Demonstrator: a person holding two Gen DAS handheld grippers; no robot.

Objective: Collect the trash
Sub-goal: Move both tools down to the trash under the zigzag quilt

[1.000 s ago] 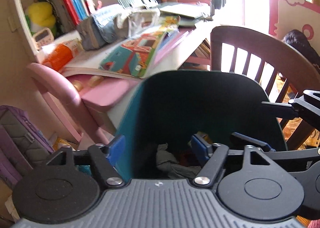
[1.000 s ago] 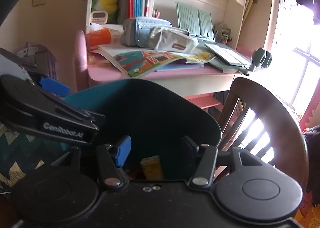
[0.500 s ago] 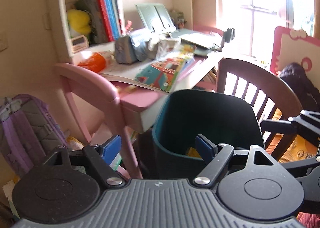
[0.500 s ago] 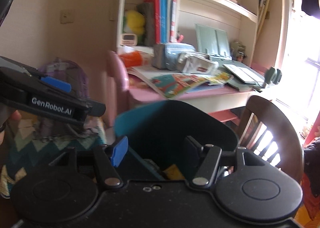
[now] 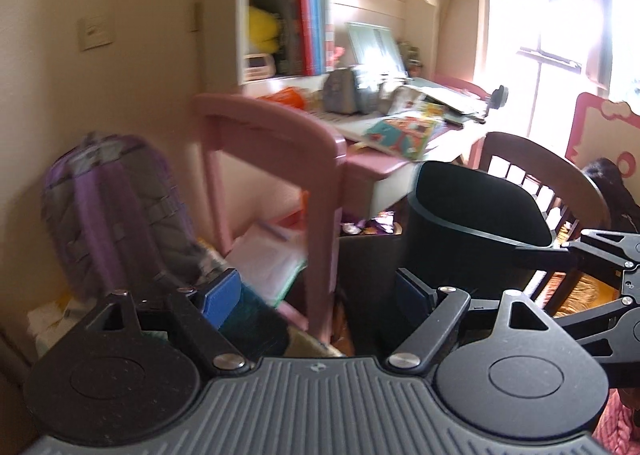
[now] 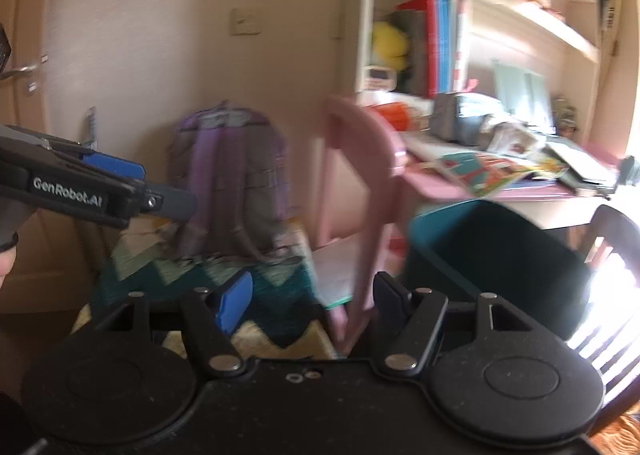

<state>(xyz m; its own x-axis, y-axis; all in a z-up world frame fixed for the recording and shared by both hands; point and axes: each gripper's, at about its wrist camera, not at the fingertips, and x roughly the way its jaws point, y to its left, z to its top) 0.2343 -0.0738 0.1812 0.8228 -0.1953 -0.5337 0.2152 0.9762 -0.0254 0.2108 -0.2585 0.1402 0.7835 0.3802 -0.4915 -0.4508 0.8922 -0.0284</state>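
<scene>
Teal bin [image 6: 496, 255] stands on the floor at the front of the pink bench [image 5: 368, 163], just beside the dark wooden chair [image 5: 536, 159]; its inside is in shadow in both views, contents cannot be told. Left hand-held gripper [image 5: 316, 291]: jaws wide, nothing between the blue pads, aimed at the gap beside the bench's pink leg, bin off to its right. Right hand-held gripper [image 6: 312, 297]: jaws opening, nothing between them, pointed at the zigzag-patterned cloth [image 6: 276, 287] in front of the purple backpack [image 6: 232, 175]. Judgement: neither gripper carries anything, so the step in hand is the search for the next piece of trash, with both grippers facing away from the bin. Likely candidates: loose papers and wrappers on the floor under the bench [image 5: 272, 255], though motion blur keeps me from saying which are trash. Next move calls for choosing one item, lowering an open gripper over it, closing on it, then returning to the bin's mouth. Books and cases on the bench top look like belongings, not trash
</scene>
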